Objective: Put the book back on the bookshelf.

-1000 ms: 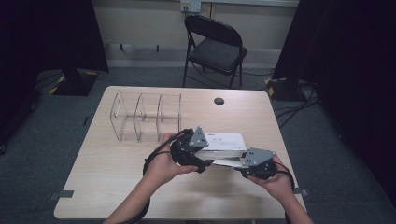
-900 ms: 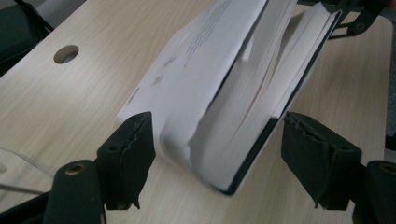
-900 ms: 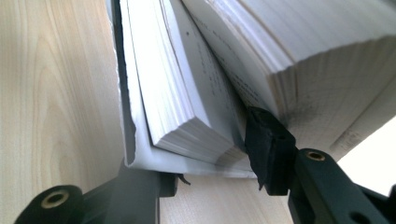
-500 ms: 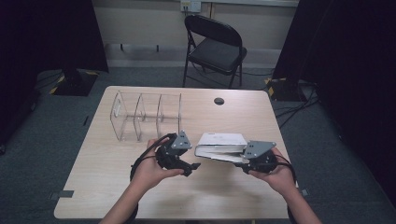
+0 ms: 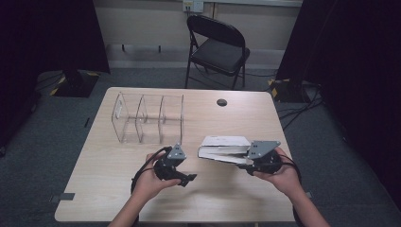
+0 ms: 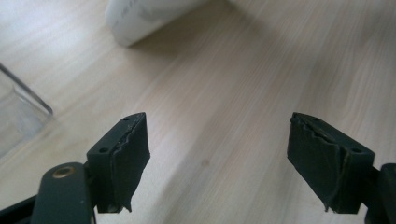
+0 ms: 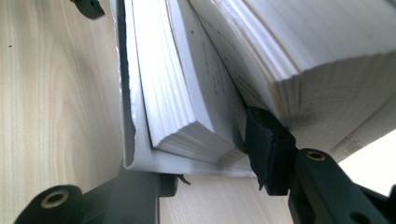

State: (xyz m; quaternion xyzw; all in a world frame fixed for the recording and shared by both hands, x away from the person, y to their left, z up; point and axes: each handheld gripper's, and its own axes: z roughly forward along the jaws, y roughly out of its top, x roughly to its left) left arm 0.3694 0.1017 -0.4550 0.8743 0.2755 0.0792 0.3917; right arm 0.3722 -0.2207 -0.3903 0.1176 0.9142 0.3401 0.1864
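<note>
Left gripper (image 5: 188, 178): lower centre of the high view, jaws spread wide over bare worktop (image 5: 227, 118).
Right gripper (image 5: 246, 161): lower right, jaws pinching part of the book's pages.
Book (image 5: 223, 147): fanned open (white pages), centre right.
Clear divider (image 5: 147, 119): upper left.

Organizer (image 5: 149, 118) table (image 5: 227, 198) left-rear; book (image 5: 224, 147) right-front; chair (image 5: 217, 47) behind.

A white book (image 5: 226, 147) lies on the pale wood-grain table (image 5: 118, 165) near a seemingly clear organizer (image 5: 147, 118).
</note>
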